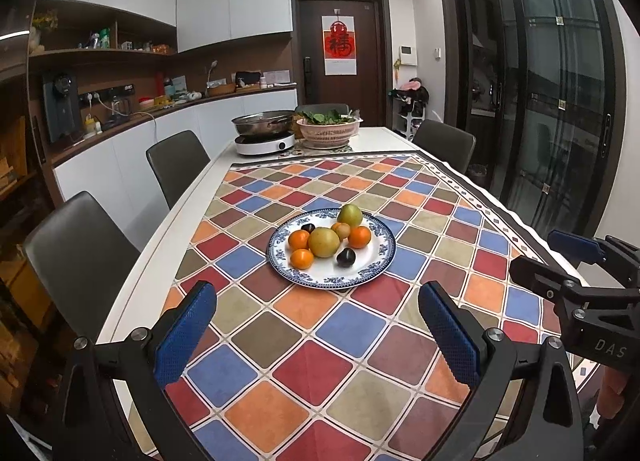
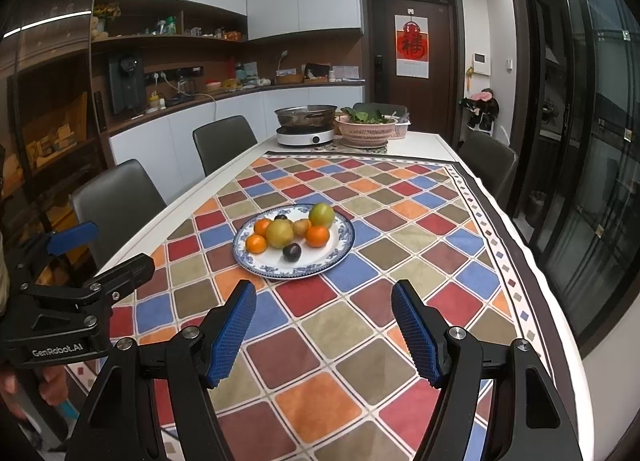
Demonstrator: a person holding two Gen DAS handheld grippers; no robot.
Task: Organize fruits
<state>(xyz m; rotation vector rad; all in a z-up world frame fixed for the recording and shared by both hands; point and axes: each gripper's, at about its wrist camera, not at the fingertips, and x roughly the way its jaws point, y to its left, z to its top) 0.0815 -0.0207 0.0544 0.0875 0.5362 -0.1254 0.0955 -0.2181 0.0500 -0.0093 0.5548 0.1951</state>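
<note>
A blue-and-white plate [image 1: 376, 275] sits mid-table on the checked cloth, also in the right wrist view [image 2: 340, 257]. On it lie three oranges [image 1: 359, 236], two yellow-green fruits [image 1: 323, 242], two dark plums [image 1: 345, 257] and a small tan fruit [image 1: 341, 230]. My left gripper [image 1: 316, 325] is open and empty, above the cloth just short of the plate. My right gripper [image 2: 324, 323] is open and empty, also short of the plate, to the right of the left one. Each gripper shows at the edge of the other's view.
An induction cooker with a steel pot [image 1: 264, 129] and a pink basket of greens [image 1: 330, 129] stand at the table's far end. Grey chairs [image 1: 80, 257] line the left side, one stands at far right [image 1: 444, 141]. The cloth's right edge [image 2: 516, 261] hangs by glass doors.
</note>
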